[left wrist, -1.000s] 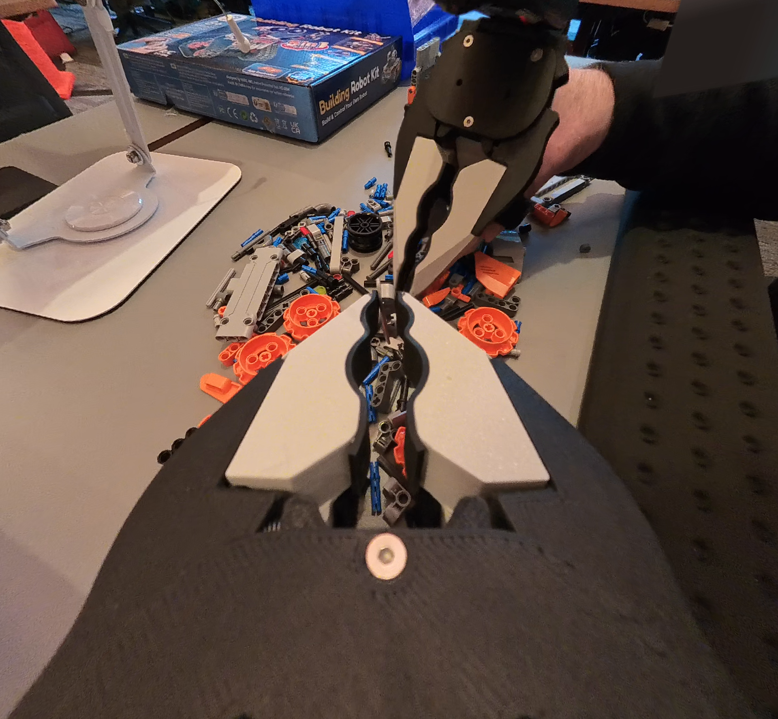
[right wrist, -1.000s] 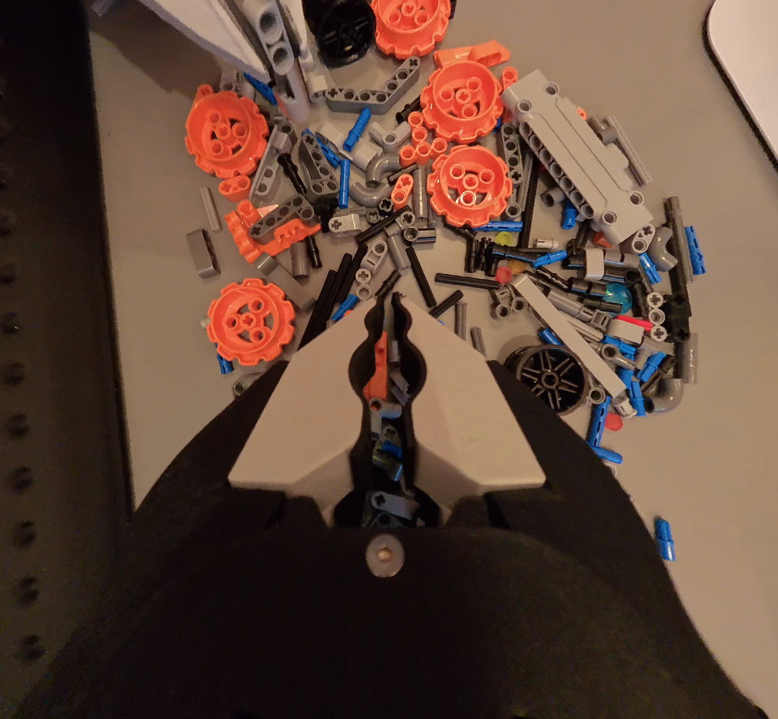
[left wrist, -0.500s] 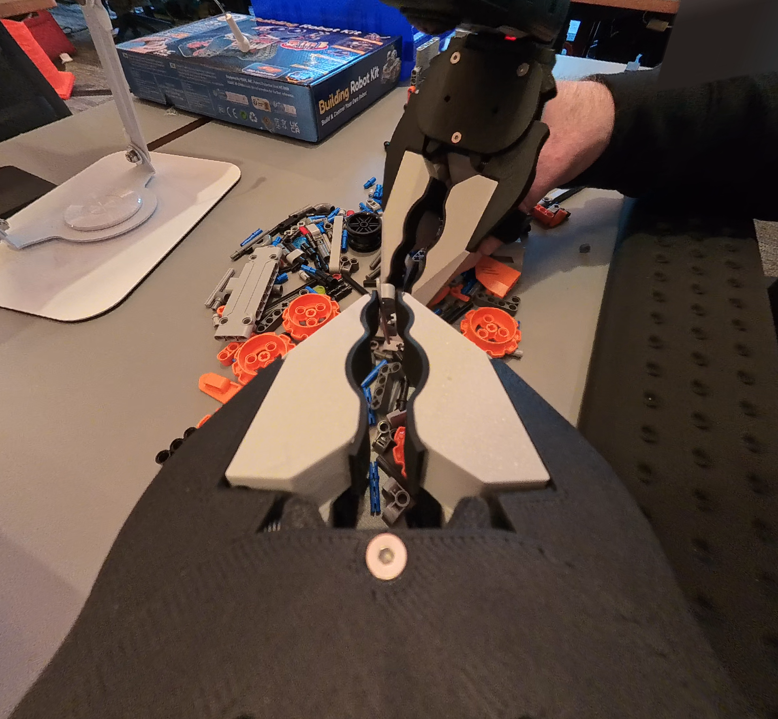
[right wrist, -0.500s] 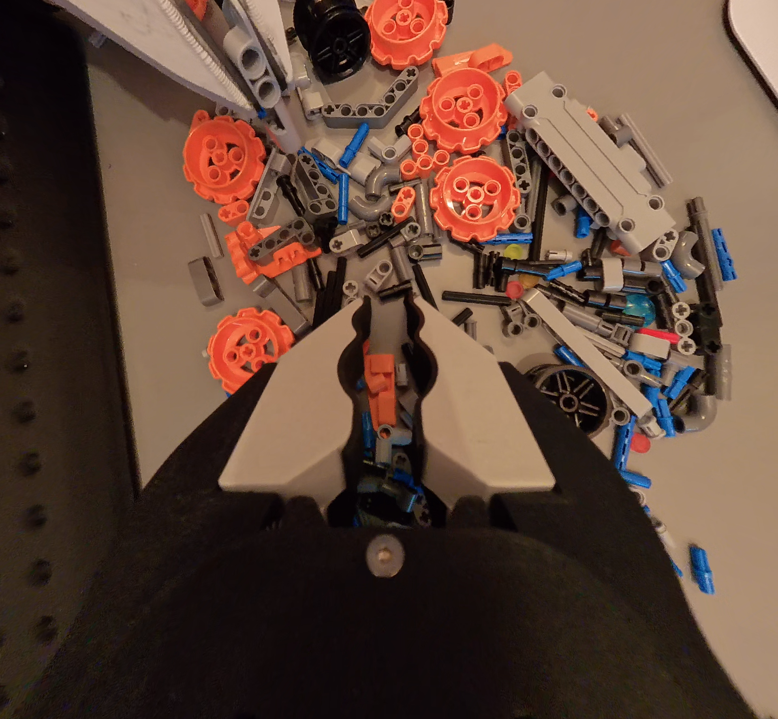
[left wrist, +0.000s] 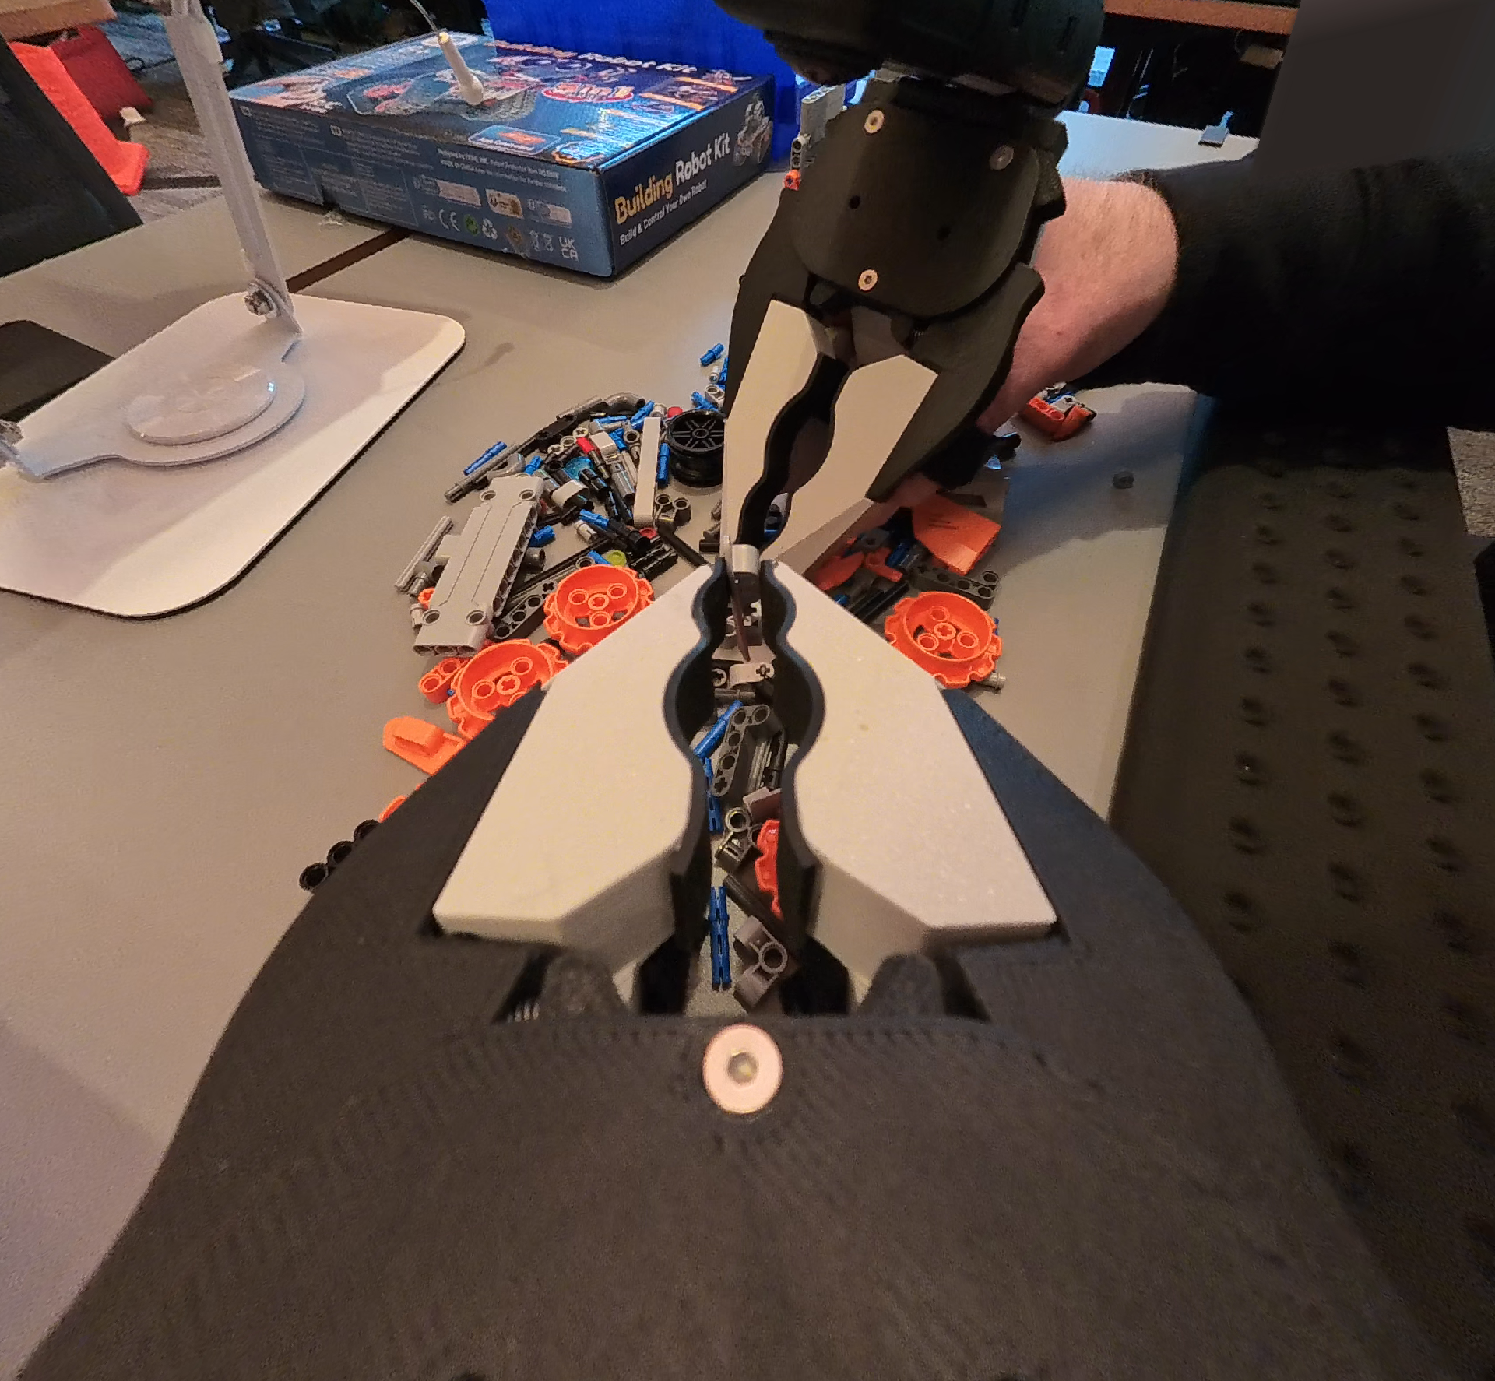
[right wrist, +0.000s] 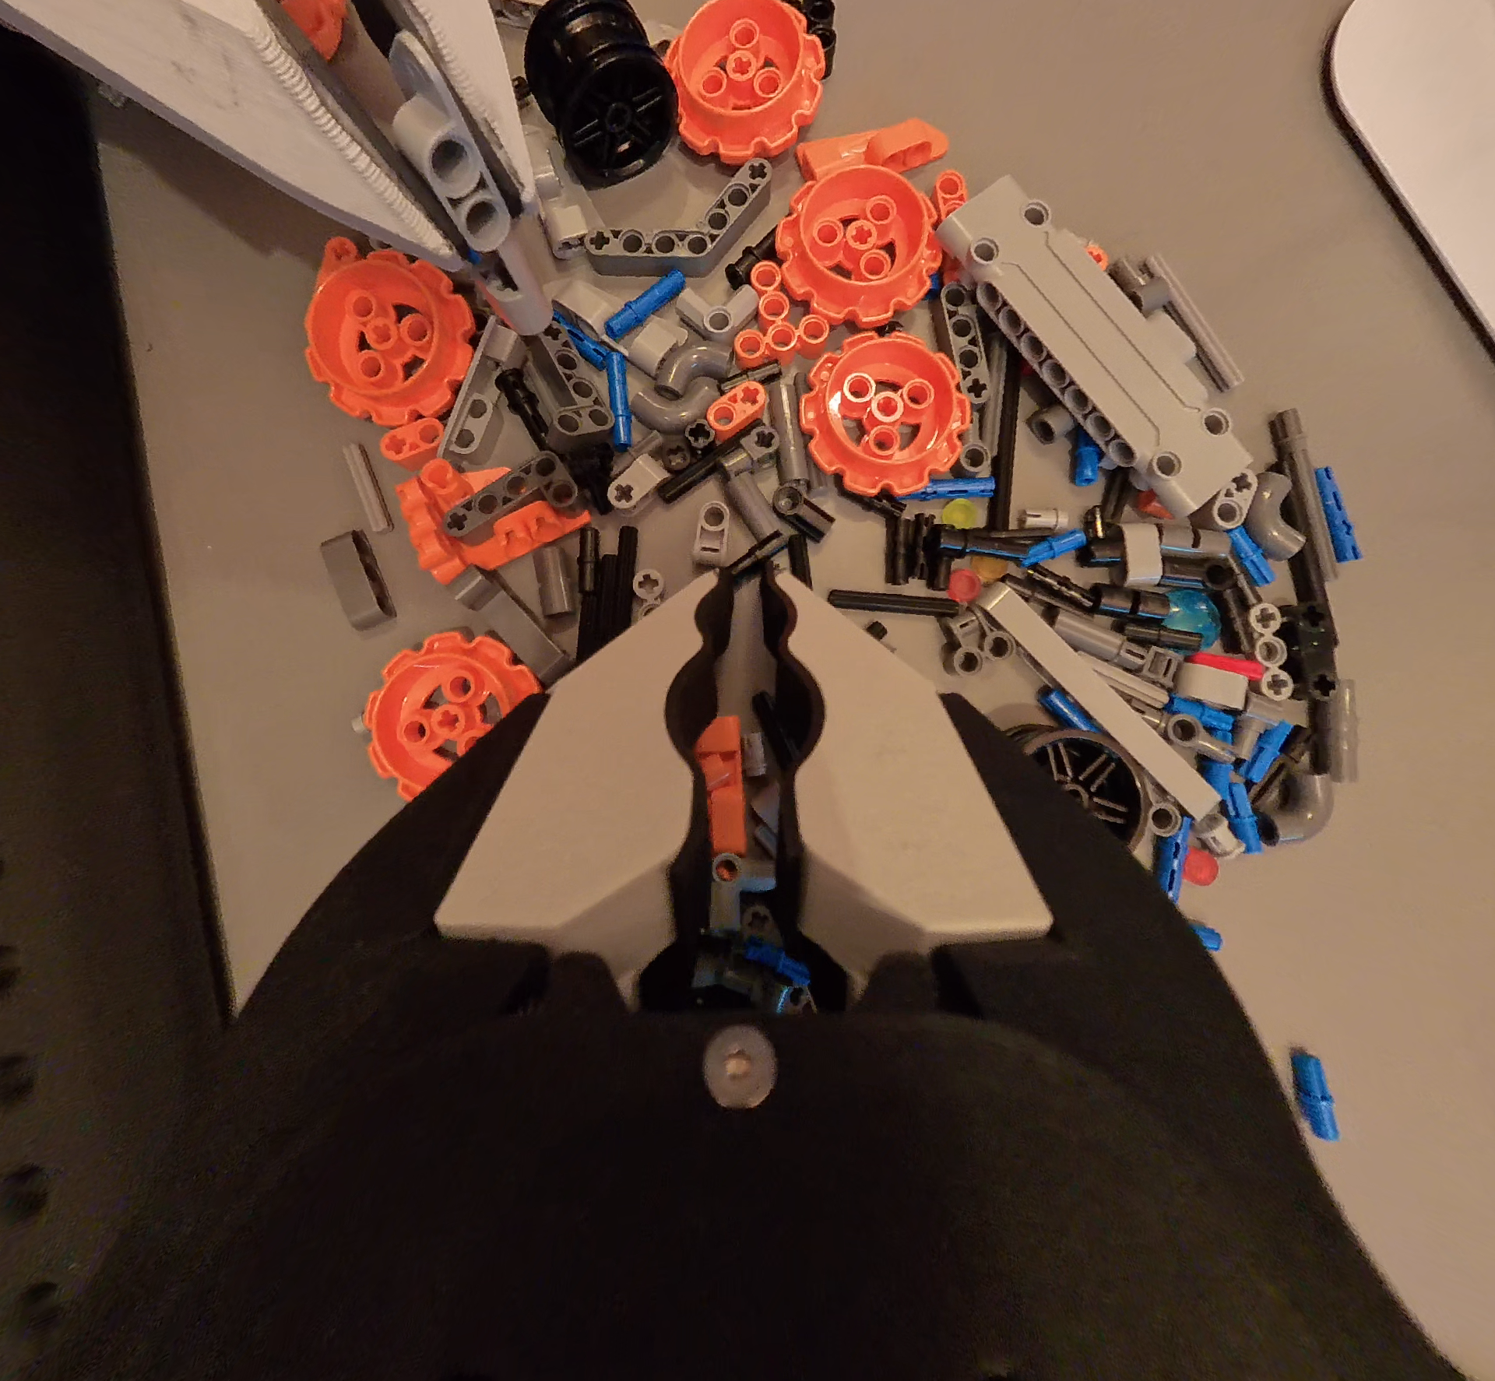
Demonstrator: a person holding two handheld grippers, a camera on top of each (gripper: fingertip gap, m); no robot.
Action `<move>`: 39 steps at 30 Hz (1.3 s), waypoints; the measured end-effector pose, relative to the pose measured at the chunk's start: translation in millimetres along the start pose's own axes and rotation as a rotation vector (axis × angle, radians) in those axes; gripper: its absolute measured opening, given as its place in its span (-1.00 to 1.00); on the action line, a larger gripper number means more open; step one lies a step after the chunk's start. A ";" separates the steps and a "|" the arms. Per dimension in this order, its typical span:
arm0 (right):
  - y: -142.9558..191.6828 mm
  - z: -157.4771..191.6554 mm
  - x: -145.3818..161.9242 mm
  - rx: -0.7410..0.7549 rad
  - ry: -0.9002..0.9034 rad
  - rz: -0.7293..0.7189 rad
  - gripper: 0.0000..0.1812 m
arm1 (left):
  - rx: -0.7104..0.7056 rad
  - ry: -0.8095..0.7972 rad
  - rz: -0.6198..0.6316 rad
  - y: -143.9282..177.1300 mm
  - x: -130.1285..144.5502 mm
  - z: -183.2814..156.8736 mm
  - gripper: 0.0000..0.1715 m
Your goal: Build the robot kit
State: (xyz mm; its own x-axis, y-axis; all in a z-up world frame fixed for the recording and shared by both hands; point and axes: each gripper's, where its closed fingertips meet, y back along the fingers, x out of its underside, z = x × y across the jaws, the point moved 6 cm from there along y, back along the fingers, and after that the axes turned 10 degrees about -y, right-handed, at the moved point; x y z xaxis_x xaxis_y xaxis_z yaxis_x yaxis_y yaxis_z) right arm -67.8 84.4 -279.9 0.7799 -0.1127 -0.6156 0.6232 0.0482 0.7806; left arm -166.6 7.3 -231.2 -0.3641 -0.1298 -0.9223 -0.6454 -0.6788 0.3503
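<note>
Left gripper [left wrist: 743, 574] clamps a light-grey beam [right wrist: 453, 161]; right gripper [right wrist: 748, 582], nearly closed, pinches a black pin [right wrist: 756, 556] just beside it, above the counter [right wrist: 1052, 48].

Five orange wheels [right wrist: 886, 412], perhaps two black wheels [right wrist: 603, 92].

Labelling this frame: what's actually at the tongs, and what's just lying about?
At the tongs: left tongs shut on grey beam; right tongs above loose parts, grip unclear.
Lying about: orange gears, black wheel, long grey block, blue box, white stand base.
</note>
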 end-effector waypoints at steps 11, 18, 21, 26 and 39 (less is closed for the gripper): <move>-2.0 -1.4 -3.6 0.028 -0.035 0.007 -0.89 | -0.002 0.000 -0.003 1.2 0.6 0.6 -0.96; -3.8 -3.1 -5.0 0.042 -0.055 -0.002 -0.98 | -0.002 0.003 -0.006 2.1 0.8 0.9 -0.95; -3.4 -2.9 -4.2 0.033 -0.054 -0.003 -0.98 | -0.002 0.003 -0.006 2.1 0.8 0.8 -0.95; 0.4 -2.2 -1.2 0.026 -0.025 -0.007 -0.98 | 0.000 0.007 -0.007 2.1 0.9 1.0 -0.95; 63.2 45.8 -36.9 -0.037 0.256 -0.284 -0.99 | 0.074 0.008 -0.057 -1.6 -6.4 -5.1 -0.96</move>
State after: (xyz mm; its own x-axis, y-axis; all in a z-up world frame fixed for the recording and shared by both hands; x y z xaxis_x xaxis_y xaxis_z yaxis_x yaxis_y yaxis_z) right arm -59.9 46.1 -202.9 0.5624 0.1246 -0.8174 0.8145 0.0865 0.5736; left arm -159.8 5.5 -226.7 -0.3201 -0.0985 -0.9423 -0.7128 -0.6301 0.3080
